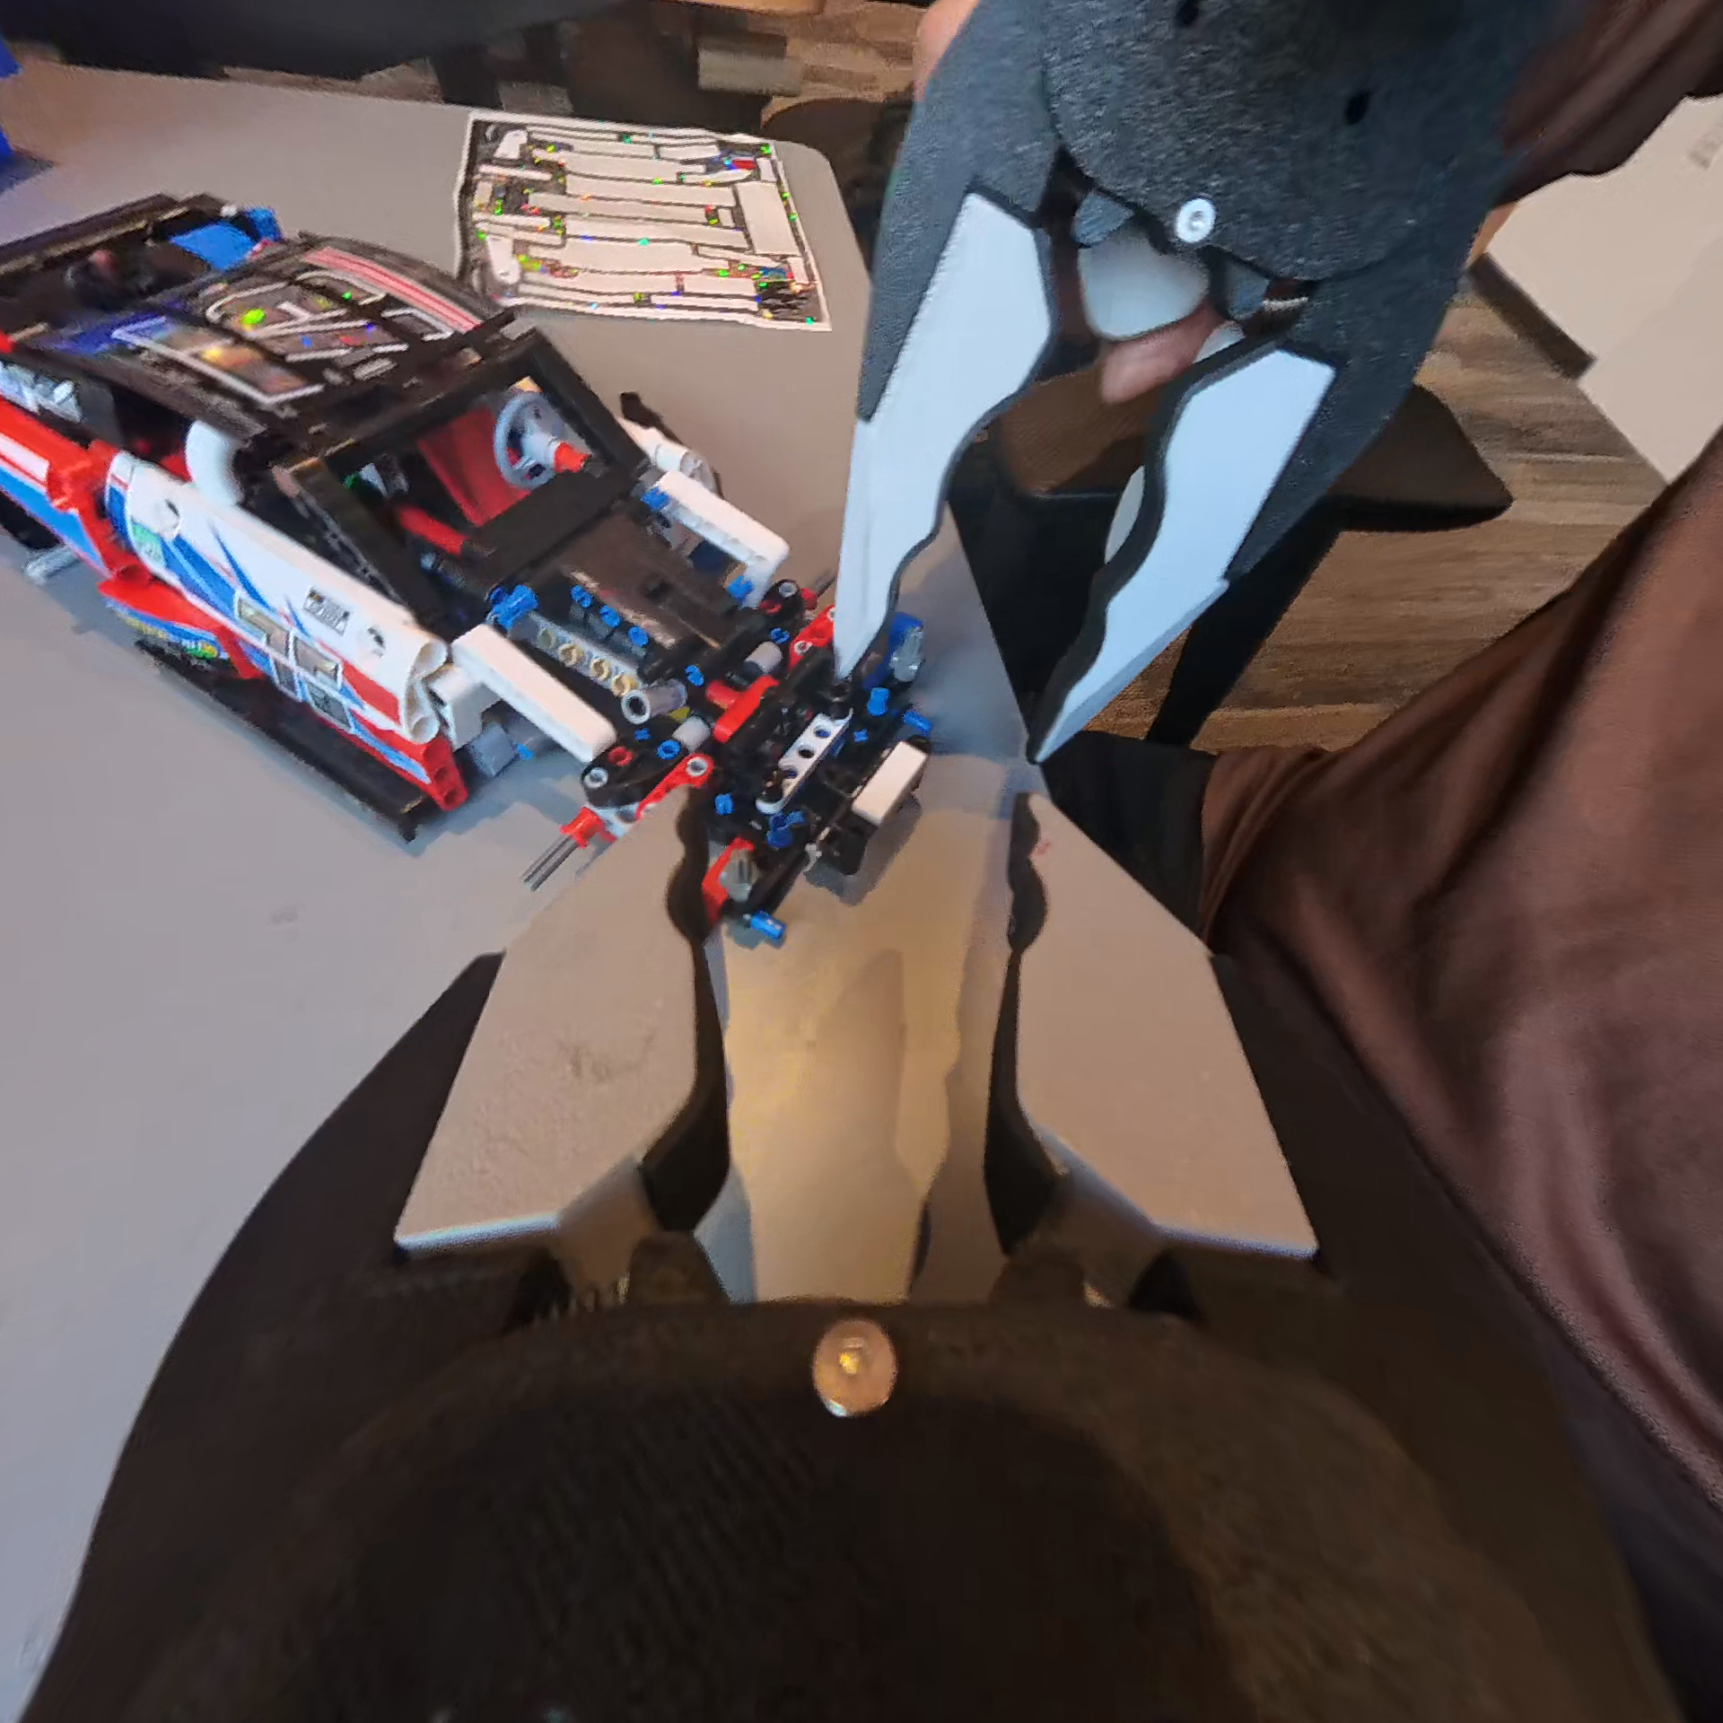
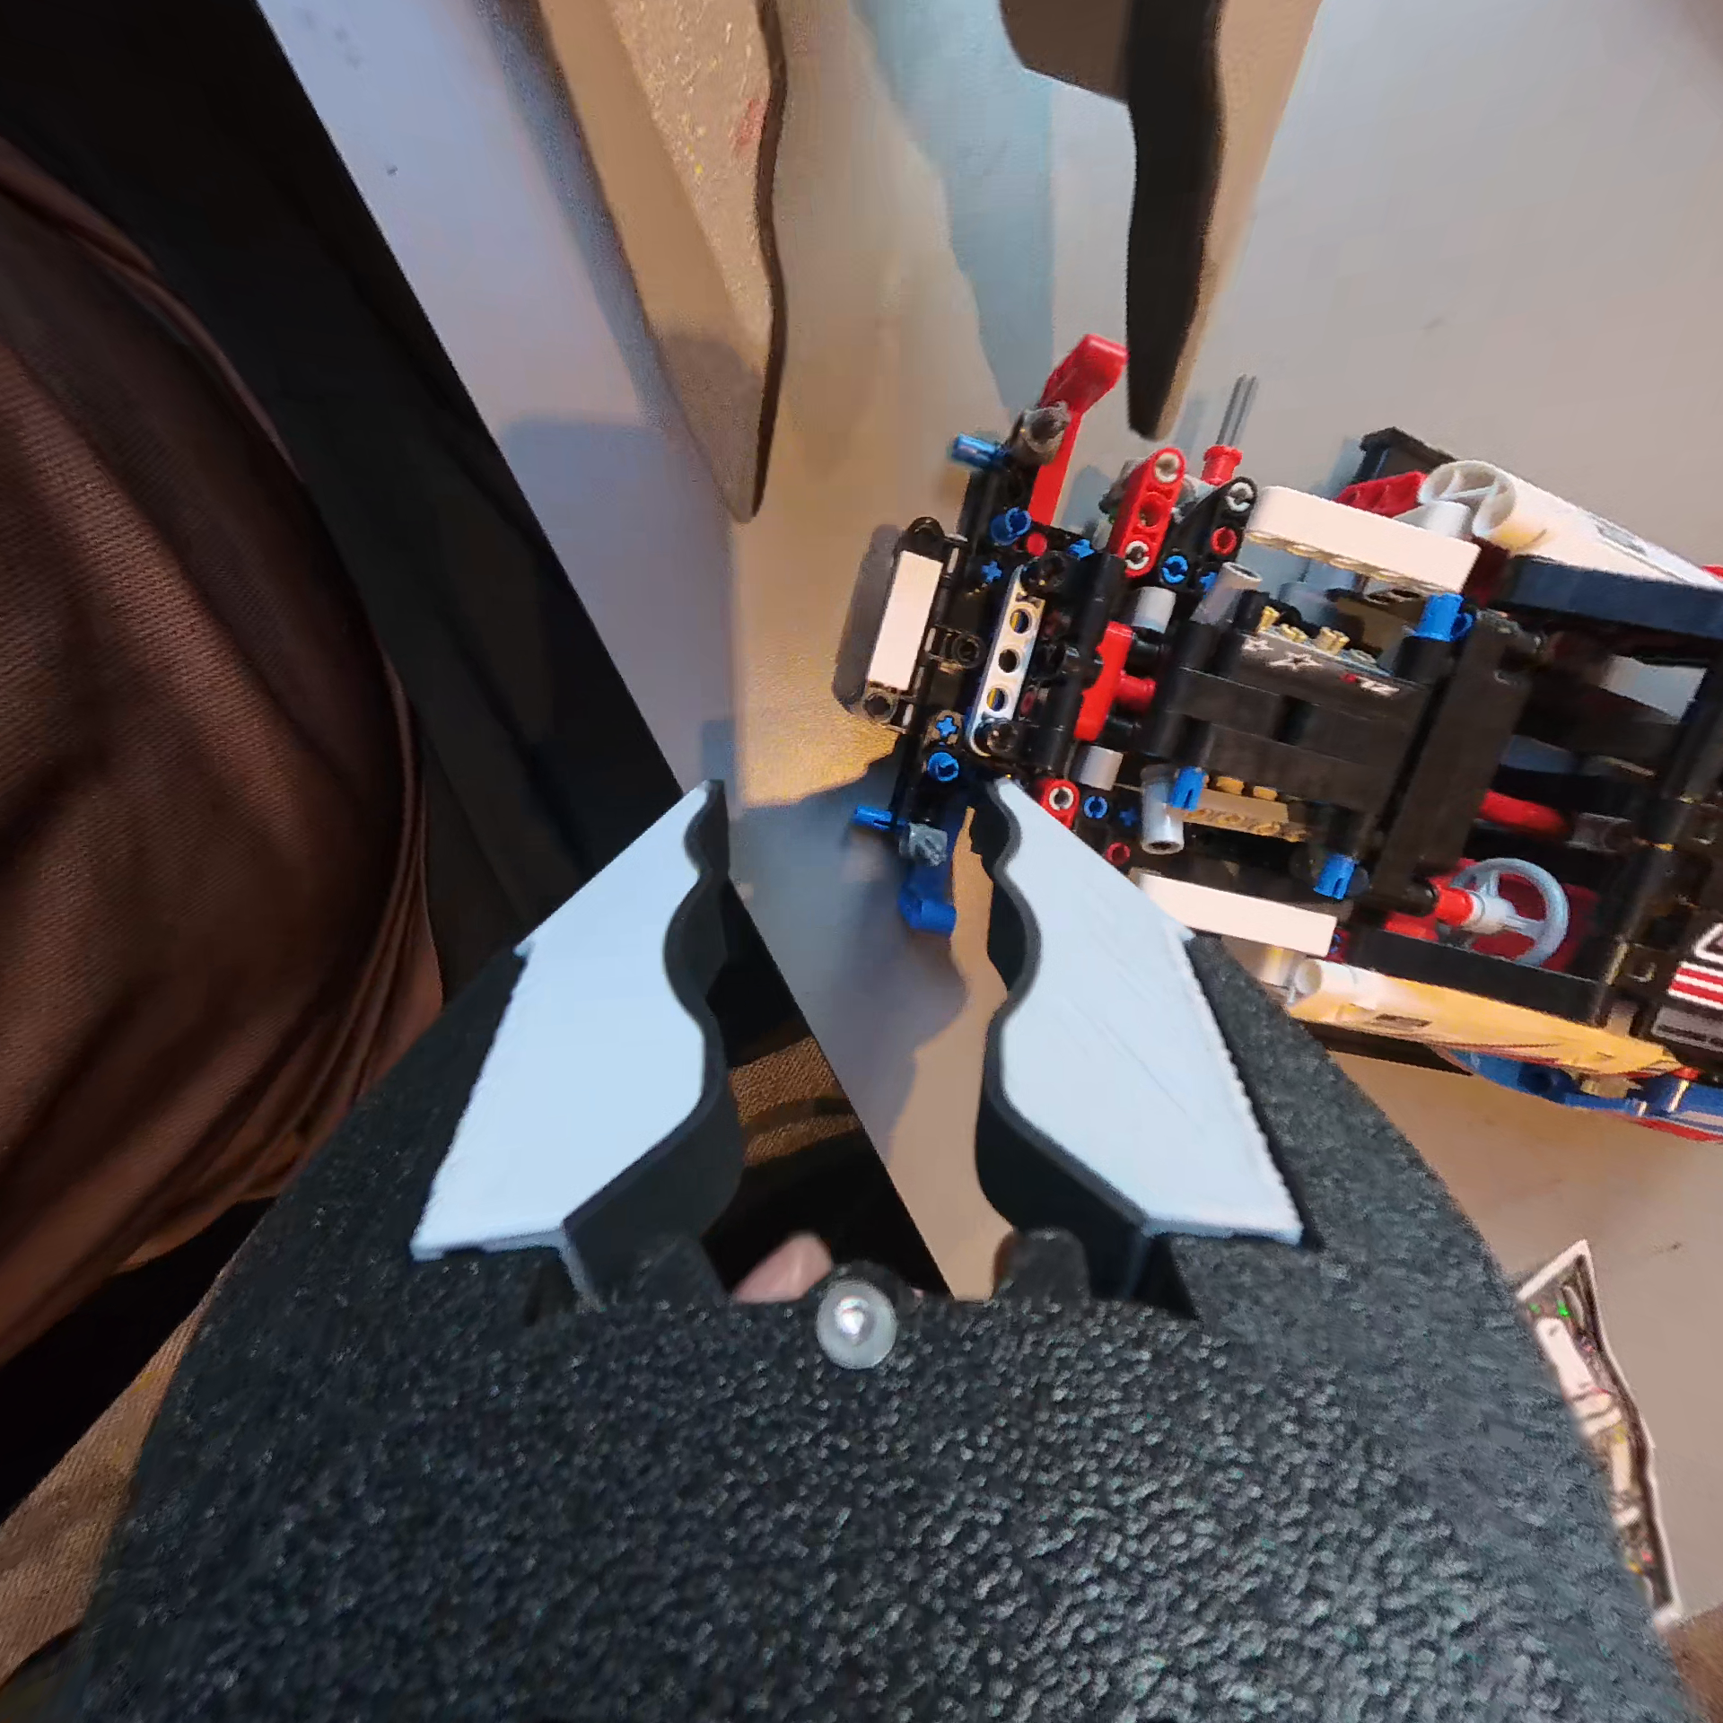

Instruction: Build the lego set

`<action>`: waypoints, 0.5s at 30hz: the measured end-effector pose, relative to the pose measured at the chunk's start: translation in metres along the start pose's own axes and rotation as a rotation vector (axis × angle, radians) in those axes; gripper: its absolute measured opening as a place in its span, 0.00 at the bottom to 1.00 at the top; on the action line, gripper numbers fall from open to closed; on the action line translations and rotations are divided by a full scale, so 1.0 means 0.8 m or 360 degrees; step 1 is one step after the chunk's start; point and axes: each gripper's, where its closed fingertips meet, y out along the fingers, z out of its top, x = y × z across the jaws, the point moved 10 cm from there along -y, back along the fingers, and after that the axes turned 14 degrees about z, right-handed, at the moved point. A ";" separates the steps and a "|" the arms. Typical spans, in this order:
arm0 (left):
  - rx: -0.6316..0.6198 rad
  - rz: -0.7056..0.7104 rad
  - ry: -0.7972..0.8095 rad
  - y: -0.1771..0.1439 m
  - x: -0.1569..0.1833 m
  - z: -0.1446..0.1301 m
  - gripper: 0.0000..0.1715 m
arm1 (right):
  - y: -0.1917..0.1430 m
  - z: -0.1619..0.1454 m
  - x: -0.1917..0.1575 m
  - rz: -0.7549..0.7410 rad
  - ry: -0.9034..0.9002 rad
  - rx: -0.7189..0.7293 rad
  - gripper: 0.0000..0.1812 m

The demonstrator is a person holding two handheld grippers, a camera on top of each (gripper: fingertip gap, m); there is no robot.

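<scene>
The lego car (image 1: 308, 522) lies on the grey table (image 1: 186, 1026), its open, unfinished front end (image 1: 802, 746) close to the table's edge and toward us, its long axis running back and away to our left. That front end is what we judge the coming move depends on. Our right gripper (image 2: 853, 802) is the nearer one — one of its fingers (image 2: 1012, 830) rests against the side of the front frame, just beside a small blue piece (image 2: 928, 895), while the other finger sits out past the table edge. Its jaws stand wide apart and hold nothing. Our left gripper (image 1: 853, 825) comes at the same end from the opposite side; its jaws are apart too and empty, with one tip just beside a red piece (image 1: 723, 872) at the corner. Beyond the car a sticker sheet (image 1: 634, 224) lies flat on the table. Off the table we see a wood-look floor (image 1: 1492, 578) and a brown sleeve (image 1: 1492, 932).
</scene>
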 end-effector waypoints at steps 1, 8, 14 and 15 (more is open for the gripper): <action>0.0001 0.0011 0.0028 0.001 0.003 0.001 0.37 | 0.000 0.001 -0.001 0.0007 -0.0017 -0.0016 0.32; -0.0018 -0.0029 0.0005 0.007 0.006 -0.002 0.37 | -0.001 0.006 -0.001 0.0017 -0.0046 -0.0013 0.32; -0.0017 -0.0045 -0.0023 0.006 0.005 -0.003 0.36 | -0.002 0.010 -0.002 0.0034 -0.0051 0.0009 0.34; -0.0017 -0.0039 -0.0020 0.006 0.005 -0.003 0.36 | -0.001 0.010 -0.002 0.0038 -0.0035 0.0001 0.34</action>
